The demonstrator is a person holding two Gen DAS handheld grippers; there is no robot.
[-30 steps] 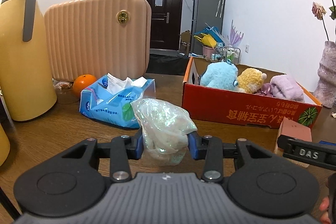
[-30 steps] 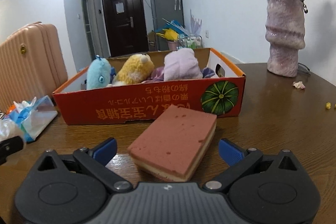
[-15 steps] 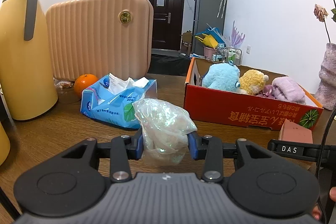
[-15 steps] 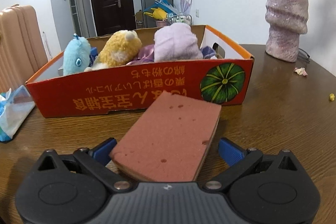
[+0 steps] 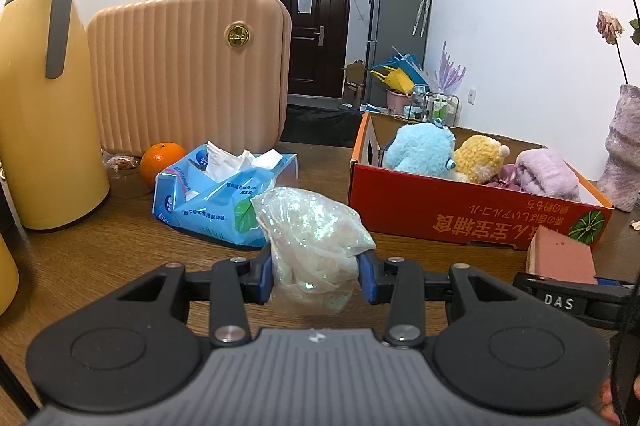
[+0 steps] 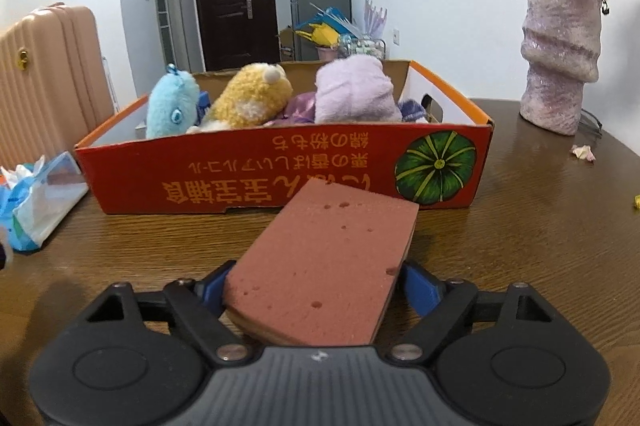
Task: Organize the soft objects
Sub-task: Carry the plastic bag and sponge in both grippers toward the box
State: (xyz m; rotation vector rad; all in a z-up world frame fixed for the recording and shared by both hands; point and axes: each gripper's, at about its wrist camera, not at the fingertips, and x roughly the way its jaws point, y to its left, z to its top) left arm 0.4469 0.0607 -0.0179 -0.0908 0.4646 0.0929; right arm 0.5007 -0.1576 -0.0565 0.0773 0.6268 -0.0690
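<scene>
Left tongs, lower centre, clamped on iridescent plastic bag; right tongs gripping pink sponge, centre frame, above desk; red box of plush toys behind.

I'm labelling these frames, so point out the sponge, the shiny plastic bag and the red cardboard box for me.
sponge [image 6: 332,258]: right wrist view, on its reddish top face.
shiny plastic bag [image 5: 316,238]: left wrist view, on its crinkled bulge above the fingers.
red cardboard box [image 6: 248,174]: right wrist view, on its printed front wall.
</scene>
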